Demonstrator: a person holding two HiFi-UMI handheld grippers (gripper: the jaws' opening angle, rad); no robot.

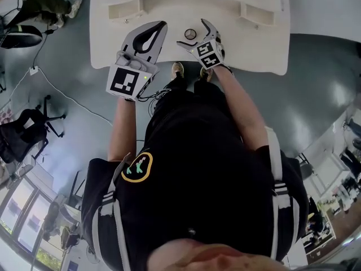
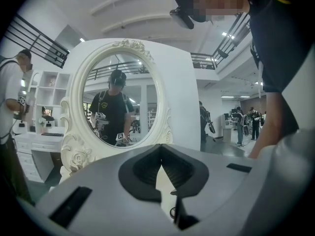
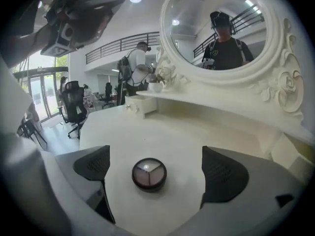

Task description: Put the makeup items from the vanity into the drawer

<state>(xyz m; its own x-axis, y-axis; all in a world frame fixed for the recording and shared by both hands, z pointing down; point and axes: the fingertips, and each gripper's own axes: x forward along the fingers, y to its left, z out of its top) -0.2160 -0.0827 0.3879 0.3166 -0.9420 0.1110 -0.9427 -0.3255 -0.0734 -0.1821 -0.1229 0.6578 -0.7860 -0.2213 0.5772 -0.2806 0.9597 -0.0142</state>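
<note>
Below, white vanity [image 1: 248, 47] on grey floor [image 1: 318, 86].

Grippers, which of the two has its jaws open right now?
The right gripper: its jaws stand wide apart either side of the round compact on the vanity. The left gripper has its jaws shut, empty.

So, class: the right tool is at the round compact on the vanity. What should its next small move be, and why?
Probably ease the right tool down and shut it on the round compact. Its jaws stand wide apart, and the compact lies untouched on the vanity top between them. The left tool is shut and empty, so it has no part yet.
</note>
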